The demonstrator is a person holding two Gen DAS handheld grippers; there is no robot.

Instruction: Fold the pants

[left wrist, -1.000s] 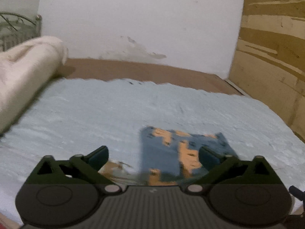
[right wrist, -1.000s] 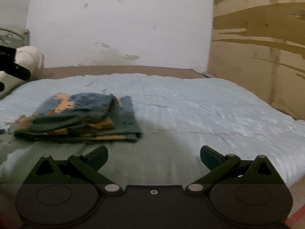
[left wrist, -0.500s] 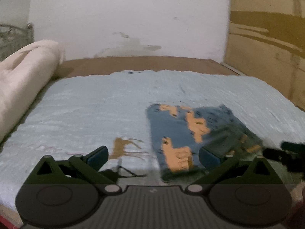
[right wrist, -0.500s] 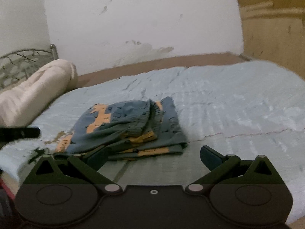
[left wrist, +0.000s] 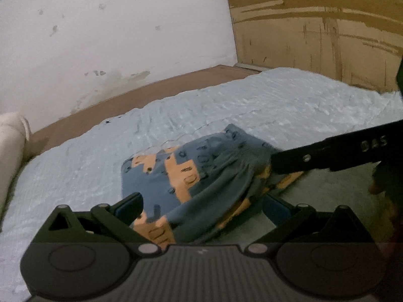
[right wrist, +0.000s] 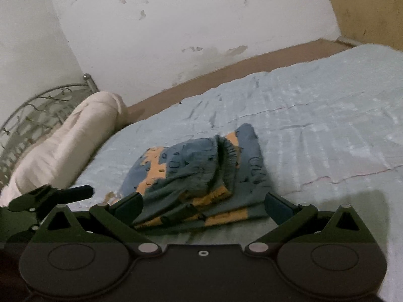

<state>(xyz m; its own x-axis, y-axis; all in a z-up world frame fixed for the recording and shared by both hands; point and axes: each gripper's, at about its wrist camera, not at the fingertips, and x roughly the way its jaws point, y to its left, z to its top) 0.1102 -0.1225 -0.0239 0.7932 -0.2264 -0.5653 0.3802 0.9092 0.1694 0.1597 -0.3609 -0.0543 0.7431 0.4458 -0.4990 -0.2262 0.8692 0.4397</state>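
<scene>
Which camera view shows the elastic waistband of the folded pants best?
The right wrist view: the gathered waistband lies on top of the pants, unobstructed. In the left wrist view the right gripper partly covers it.

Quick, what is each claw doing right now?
Left gripper: open, holding nothing, pants between its fingers.
Right gripper: open, empty.

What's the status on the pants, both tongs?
Left tongs open, right tongs open, both at the near edge of the pants. Pants folded in a stack on the bed. Nothing in the way.
</scene>
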